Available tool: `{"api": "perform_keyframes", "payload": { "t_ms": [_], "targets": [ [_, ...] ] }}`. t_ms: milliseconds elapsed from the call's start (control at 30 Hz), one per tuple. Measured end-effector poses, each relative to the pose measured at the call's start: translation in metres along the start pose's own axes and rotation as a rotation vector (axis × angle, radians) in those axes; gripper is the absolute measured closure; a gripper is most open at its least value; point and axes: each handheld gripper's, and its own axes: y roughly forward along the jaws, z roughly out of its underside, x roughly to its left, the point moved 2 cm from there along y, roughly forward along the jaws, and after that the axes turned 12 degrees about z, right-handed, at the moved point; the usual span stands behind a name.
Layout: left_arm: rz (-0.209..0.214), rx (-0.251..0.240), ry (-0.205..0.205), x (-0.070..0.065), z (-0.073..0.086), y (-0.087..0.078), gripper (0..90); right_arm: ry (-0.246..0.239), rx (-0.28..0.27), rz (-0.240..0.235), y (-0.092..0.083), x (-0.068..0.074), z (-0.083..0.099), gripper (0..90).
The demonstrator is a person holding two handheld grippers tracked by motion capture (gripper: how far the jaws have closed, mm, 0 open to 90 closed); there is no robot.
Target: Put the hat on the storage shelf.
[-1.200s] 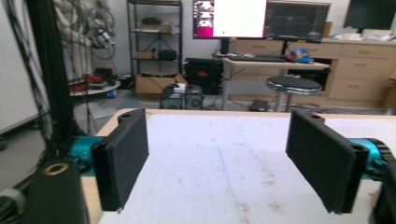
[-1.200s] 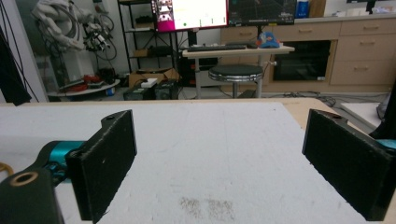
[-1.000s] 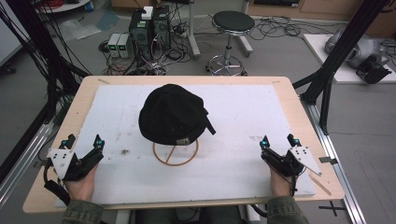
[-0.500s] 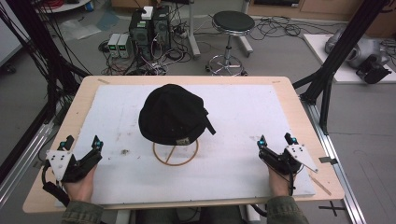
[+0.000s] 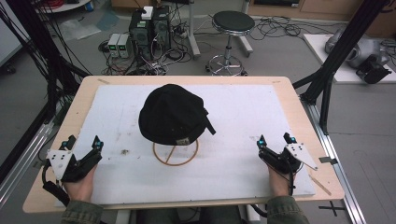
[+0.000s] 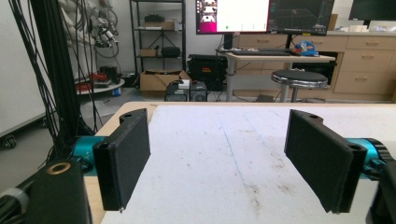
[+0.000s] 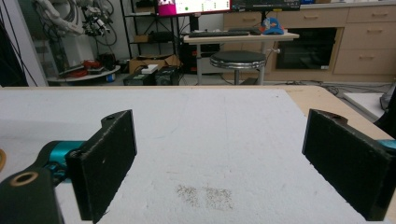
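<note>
A black cap sits on a round wooden stand in the middle of the white board. My left gripper rests near the board's front left, open, with nothing between its jaws. My right gripper rests near the front right, also open and empty. In the left gripper view the gripper stands wide apart over bare board. In the right gripper view the gripper is likewise spread over bare board with a faint stain.
The board lies on a wooden table whose edges show left, right and front. Black frame posts stand at both sides. Beyond the far edge are a stool, computer boxes and cables on the floor.
Both grippers have barely shifted. The right one edged slightly left. The cap and stand have not moved.
</note>
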Motion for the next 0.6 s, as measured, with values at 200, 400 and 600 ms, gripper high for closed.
{"api": "perform_keyframes", "payload": {
  "t_ms": [200, 400, 600],
  "targets": [
    [0.002, 0.026, 0.001, -0.0002, 0.0009, 0.0008, 19.5, 0.003, 0.001, 0.001, 0.0005, -0.0006, 0.0000, 9.1],
    [0.000, 0.030, -0.010, 0.0006, 0.0009, 0.0009, 19.2, 0.006, 0.003, -0.001, 0.0008, -0.0010, -0.0001, 9.1],
    [0.017, 0.044, -0.003, -0.0004, 0.0020, 0.0026, 19.3, 0.010, 0.003, 0.000, 0.0012, -0.0018, -0.0003, 9.1]
  ]
}}
